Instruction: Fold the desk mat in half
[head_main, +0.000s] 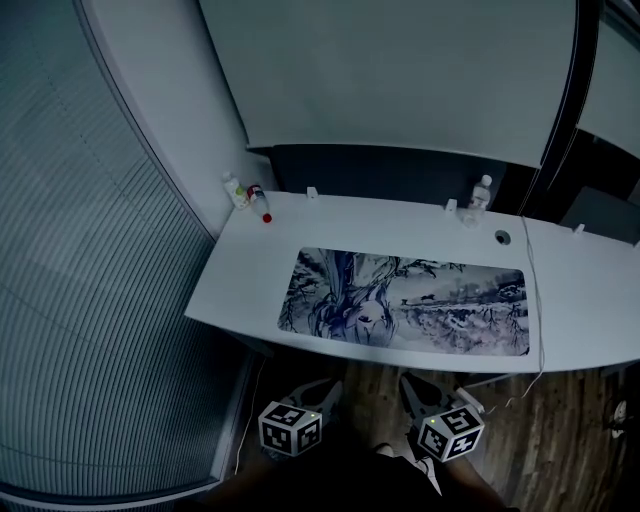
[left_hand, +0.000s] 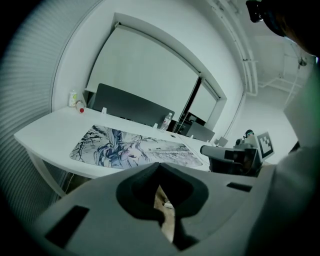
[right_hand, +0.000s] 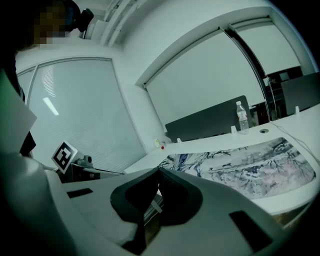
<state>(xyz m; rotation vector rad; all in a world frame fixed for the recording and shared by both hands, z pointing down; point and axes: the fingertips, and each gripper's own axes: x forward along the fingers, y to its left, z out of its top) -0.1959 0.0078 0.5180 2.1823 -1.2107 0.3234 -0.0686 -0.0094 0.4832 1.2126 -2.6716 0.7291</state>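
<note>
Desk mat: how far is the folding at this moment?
Nothing is done: the desk mat lies flat, unfolded, on the desk. In hand: left claw and right claw are shut, empty, short of the desk. Left: grasp one end, fold it over.

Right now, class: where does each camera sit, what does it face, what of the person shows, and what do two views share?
Head view: on the head, steeply down at white desk and long printed desk mat; left gripper, right gripper below.
Left gripper view: on left gripper, over shut jaws toward mat; right gripper at right.
Right gripper view: likewise; left gripper at left.
All share the mat.
</note>
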